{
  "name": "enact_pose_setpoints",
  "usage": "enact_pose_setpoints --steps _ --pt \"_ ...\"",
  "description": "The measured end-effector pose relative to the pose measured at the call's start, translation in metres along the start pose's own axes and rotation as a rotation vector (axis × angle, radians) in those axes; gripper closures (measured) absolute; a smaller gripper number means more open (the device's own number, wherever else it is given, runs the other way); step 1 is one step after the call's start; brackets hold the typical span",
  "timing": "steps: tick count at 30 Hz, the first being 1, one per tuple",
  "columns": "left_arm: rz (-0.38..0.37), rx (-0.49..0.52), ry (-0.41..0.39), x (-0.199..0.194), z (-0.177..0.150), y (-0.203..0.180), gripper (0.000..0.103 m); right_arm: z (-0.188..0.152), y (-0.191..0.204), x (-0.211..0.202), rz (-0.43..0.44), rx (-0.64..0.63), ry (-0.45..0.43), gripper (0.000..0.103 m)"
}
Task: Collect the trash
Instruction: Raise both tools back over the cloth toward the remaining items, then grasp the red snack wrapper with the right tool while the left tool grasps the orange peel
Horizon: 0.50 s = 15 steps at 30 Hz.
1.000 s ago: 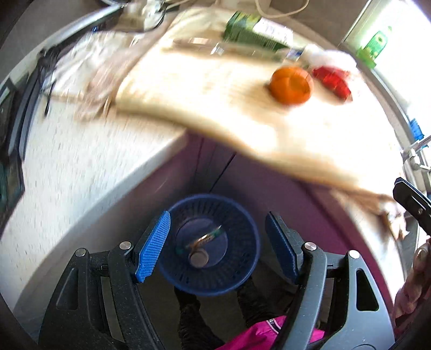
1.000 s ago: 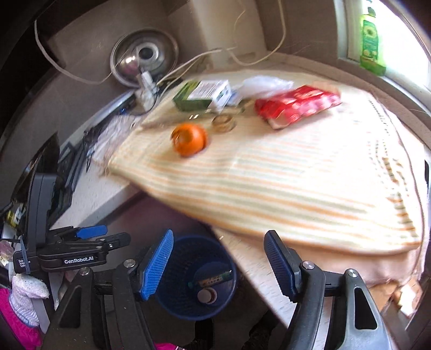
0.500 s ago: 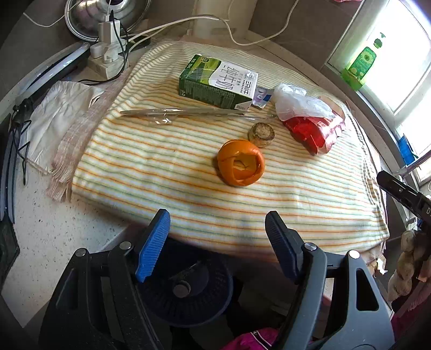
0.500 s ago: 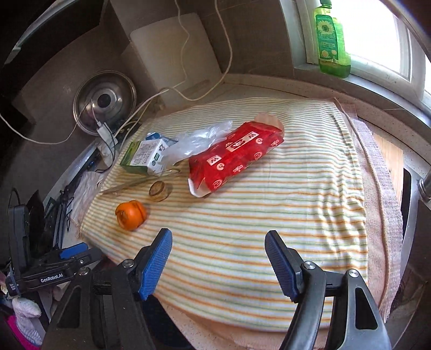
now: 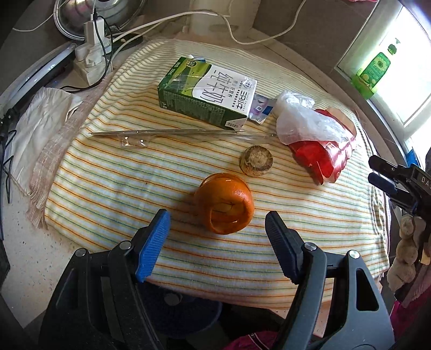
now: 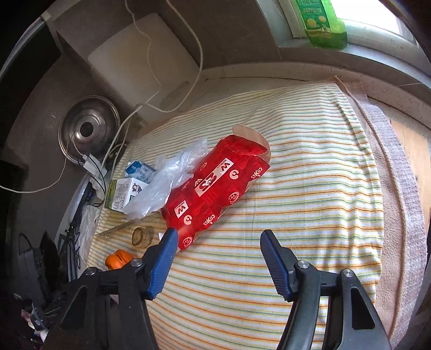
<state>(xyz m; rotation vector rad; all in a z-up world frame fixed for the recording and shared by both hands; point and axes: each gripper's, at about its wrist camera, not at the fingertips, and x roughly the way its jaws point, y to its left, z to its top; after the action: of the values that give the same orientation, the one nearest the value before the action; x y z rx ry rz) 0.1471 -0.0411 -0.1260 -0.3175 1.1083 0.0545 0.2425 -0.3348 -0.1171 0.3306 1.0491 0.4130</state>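
Trash lies on a striped cloth [image 5: 113, 193]: an orange peel [image 5: 225, 206], a small brown cup-like piece [image 5: 256, 160], a green and white milk carton [image 5: 207, 93], a clear plastic bag [image 5: 304, 121], a red carton [image 5: 323, 156] and a clear plastic straw wrapper [image 5: 172, 132]. My left gripper [image 5: 216, 224] is open and empty, just in front of the orange peel. My right gripper [image 6: 218, 243] is open and empty, just in front of the red carton [image 6: 215, 191]. The blue bin [image 5: 183, 315] sits below the counter edge, mostly hidden.
A power strip with cables [image 5: 93, 53] and a metal lid [image 6: 89, 129] stand at the back left. A folded white cloth [image 5: 40, 126] lies left of the striped cloth. A green bottle [image 6: 322, 21] stands on the windowsill.
Both grippers have risen from over the blue bin and moved forward over the counter. The left now faces the orange peel, the right the red carton. Both stay open.
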Motion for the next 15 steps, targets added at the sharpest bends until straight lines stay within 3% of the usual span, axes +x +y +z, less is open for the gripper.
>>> enact_pose_setpoints --steps 15 --pt "0.026 -0.036 0.033 0.022 0.014 -0.007 0.028 0.031 -0.038 0.065 0.196 0.259 0.098 0.046"
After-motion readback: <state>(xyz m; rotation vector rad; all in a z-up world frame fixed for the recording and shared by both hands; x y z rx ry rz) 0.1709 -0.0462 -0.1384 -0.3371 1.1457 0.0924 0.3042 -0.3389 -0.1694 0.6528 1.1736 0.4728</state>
